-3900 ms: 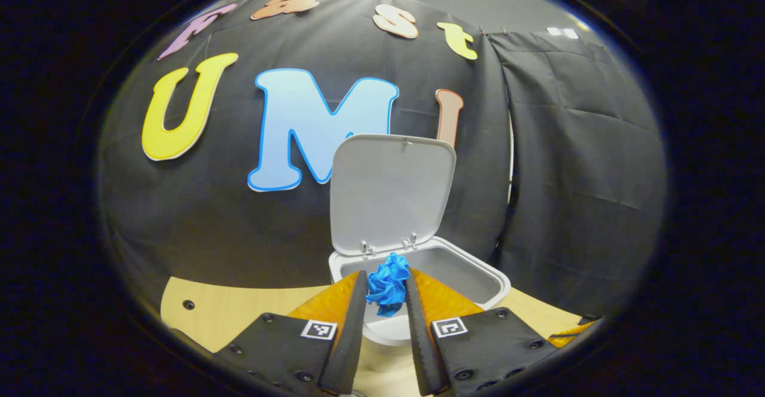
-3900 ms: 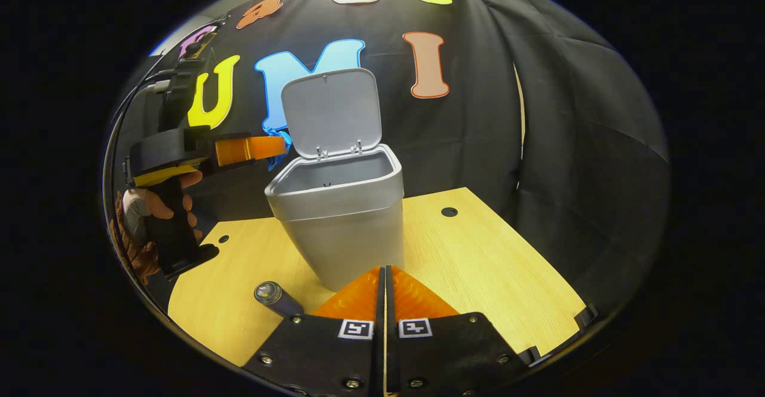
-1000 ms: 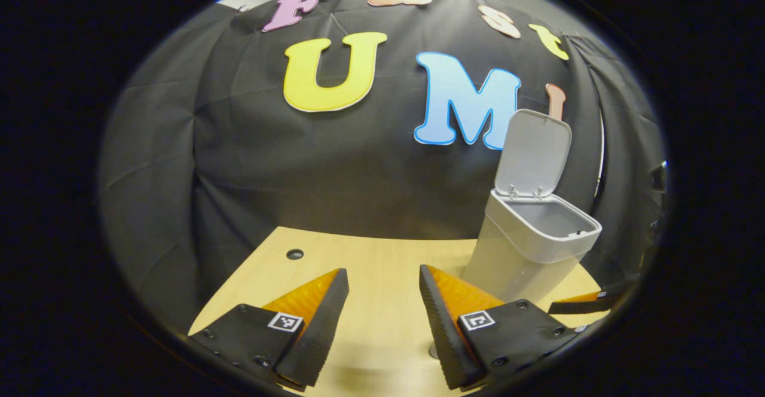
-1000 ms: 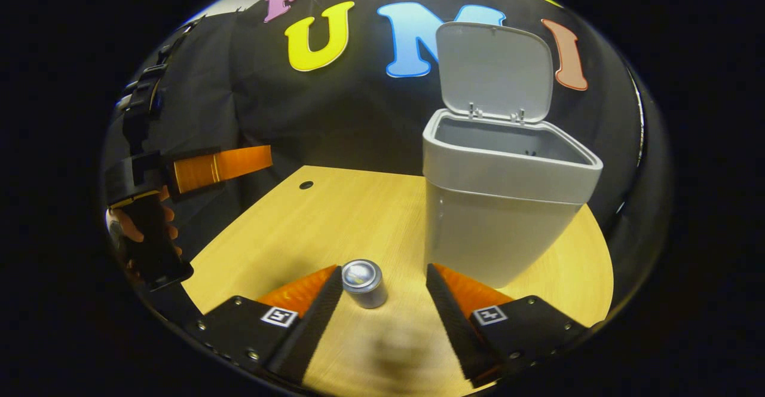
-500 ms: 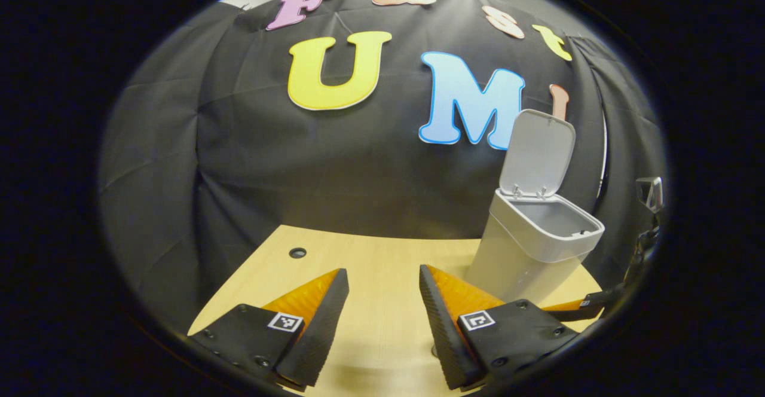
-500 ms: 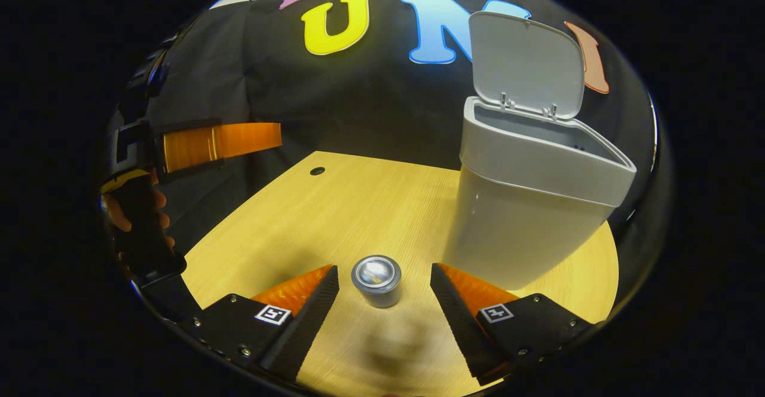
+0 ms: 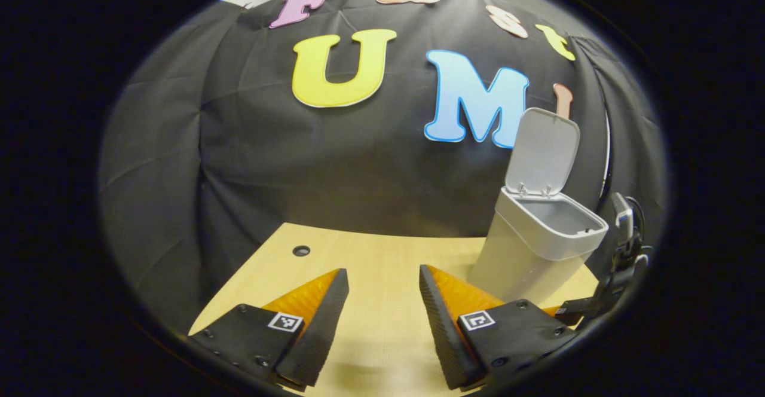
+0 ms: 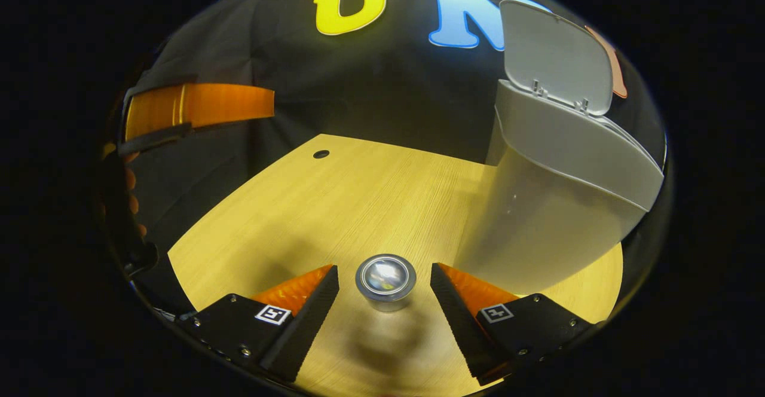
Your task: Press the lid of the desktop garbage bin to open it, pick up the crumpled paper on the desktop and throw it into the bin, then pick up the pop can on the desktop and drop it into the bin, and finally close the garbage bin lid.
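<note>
My right gripper is spread around the can (upright, untouched, I think) on the desk. My left gripper hangs released; bin right, lid up.

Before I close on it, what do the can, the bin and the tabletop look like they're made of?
The can looks like bare metal: its top is silvery and gives a bright glint. The bin, with its raised lid, looks like matte light-grey moulded plastic, with smooth walls and small hinge tabs. The tabletop looks like pale wood or wood-look laminate, since fine straight grain lines run across it; I can't tell which.
</note>
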Available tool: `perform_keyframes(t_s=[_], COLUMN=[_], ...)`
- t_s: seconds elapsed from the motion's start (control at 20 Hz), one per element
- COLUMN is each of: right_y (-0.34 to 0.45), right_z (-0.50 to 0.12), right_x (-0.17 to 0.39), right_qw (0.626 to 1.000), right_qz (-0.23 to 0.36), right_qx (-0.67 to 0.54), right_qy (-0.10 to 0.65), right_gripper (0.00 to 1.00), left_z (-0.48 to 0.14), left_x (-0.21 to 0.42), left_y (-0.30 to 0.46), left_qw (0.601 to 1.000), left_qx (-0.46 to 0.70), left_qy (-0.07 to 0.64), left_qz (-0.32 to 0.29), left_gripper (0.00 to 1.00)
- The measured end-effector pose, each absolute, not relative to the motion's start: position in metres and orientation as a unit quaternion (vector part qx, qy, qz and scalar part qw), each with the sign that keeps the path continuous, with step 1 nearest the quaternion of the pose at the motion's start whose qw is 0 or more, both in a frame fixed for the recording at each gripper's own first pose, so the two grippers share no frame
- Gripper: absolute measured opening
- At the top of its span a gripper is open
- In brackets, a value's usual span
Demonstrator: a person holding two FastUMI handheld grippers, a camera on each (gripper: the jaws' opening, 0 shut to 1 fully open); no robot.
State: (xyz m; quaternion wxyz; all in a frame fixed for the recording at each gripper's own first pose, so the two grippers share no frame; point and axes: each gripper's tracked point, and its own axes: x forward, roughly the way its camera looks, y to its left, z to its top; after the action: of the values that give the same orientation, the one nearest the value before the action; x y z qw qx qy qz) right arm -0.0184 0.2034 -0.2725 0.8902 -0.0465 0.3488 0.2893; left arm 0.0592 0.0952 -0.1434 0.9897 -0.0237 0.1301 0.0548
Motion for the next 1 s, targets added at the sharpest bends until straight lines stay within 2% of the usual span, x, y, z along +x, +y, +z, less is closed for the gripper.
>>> perform_keyframes(t_s=[0.7, 0.75, 1.0], right_y=[0.215, 0.215, 0.216], right_z=[-0.315, -0.317, -0.304], right_x=[-0.005, -0.005, -0.003], right_qw=[0.873, 0.872, 0.877], right_qz=[0.287, 0.287, 0.297], right_qx=[-0.08, -0.083, -0.089], right_qy=[0.387, 0.387, 0.367], right_gripper=[0.99, 0.85, 0.84], left_z=[-0.162, -0.163, -0.164], left_x=[0.064, 0.064, 0.065], left_y=[0.118, 0.117, 0.117], left_qw=[0.987, 0.986, 0.986], left_qx=[-0.032, -0.034, -0.035], left_qy=[0.144, 0.145, 0.147], left_qz=[0.069, 0.069, 0.069], left_gripper=[0.79, 0.8, 0.79])
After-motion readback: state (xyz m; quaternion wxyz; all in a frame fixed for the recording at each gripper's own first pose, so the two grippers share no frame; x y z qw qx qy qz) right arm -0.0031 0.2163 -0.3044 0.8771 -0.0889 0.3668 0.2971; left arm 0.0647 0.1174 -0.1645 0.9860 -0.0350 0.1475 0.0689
